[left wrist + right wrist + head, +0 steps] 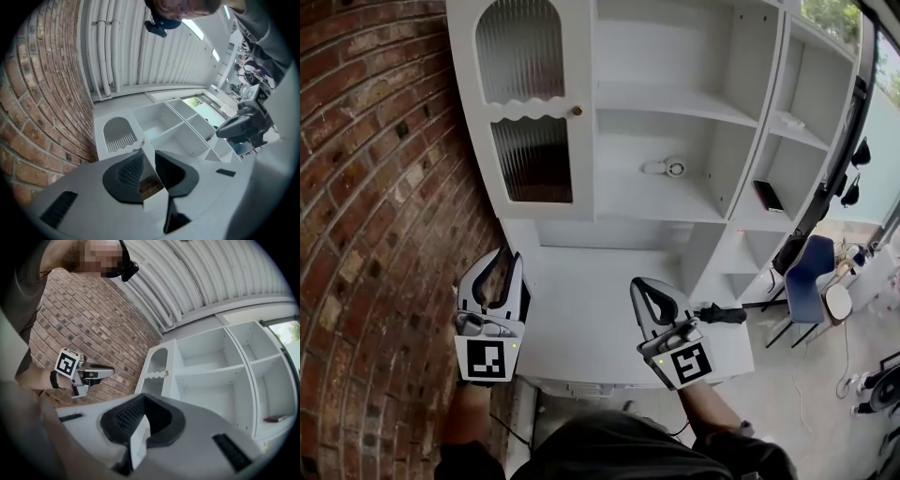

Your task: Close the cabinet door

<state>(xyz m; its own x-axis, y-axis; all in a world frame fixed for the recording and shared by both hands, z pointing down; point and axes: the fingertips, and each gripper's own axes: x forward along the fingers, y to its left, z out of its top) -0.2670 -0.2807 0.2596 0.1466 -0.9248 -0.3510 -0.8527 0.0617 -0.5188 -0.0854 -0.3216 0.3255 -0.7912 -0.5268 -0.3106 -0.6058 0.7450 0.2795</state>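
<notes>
Cabinet door (534,112) stands ahead of left claw (508,259), well apart.

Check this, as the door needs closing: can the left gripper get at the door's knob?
Probably yes: the left gripper is empty, and nothing stands on the countertop between it and the knob.

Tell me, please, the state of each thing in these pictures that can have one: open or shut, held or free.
Cabinet door: looks shut, no gap visible.
Door knob: free, no gripper touches it.
Left gripper: jaws slightly apart, nothing between them.
Right gripper: jaws together, empty.
Black umbrella: folded, it seems, lying on the countertop.
</notes>
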